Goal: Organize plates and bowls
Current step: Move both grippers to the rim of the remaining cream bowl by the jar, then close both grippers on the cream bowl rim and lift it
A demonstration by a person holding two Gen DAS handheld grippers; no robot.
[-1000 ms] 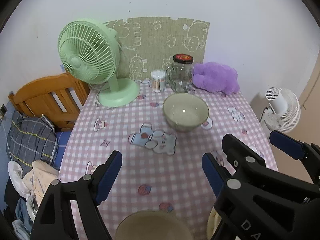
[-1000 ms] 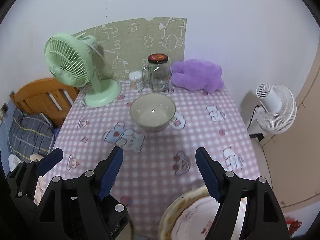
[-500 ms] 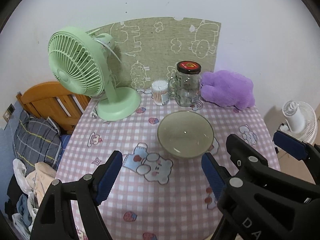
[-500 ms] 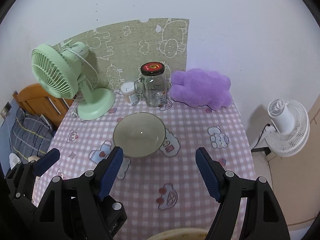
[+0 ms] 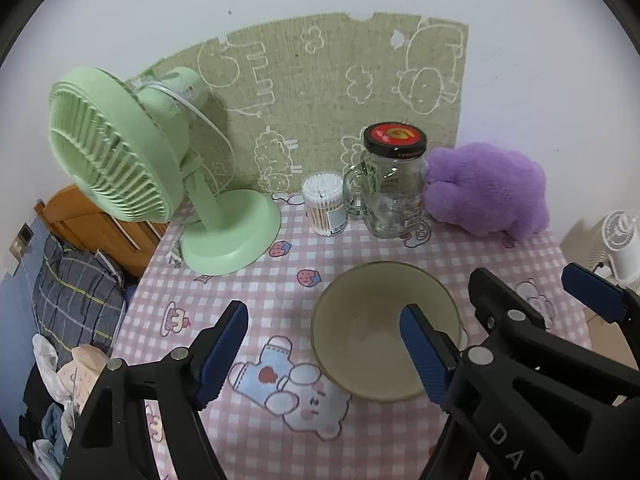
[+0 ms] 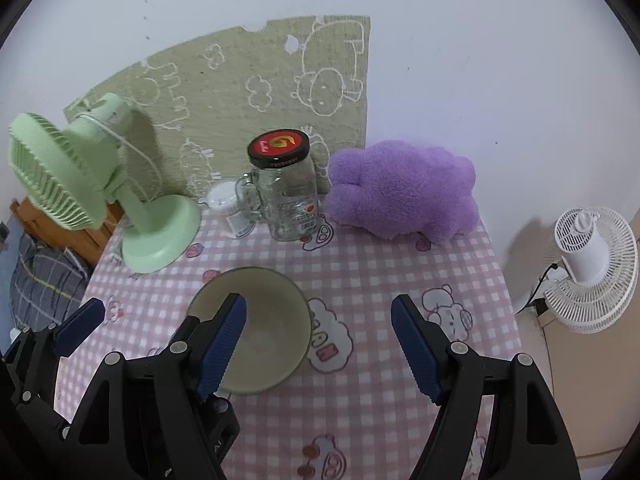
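Both grippers — left (image 5: 322,354) and right (image 6: 318,346) — hover with jaws apart over the bowl (image 5: 372,332) on the table (image 6: 384,276), seemingly not touching it.

A bowl (image 5: 380,328) is set on the table (image 5: 256,292), near its middle. Behind it, along the wall, a fan (image 5: 160,176) is placed at the left, then a cotton-swab tub (image 5: 325,204), a jar (image 5: 394,188) just beside it, and a plush toy (image 5: 486,196) at the right.
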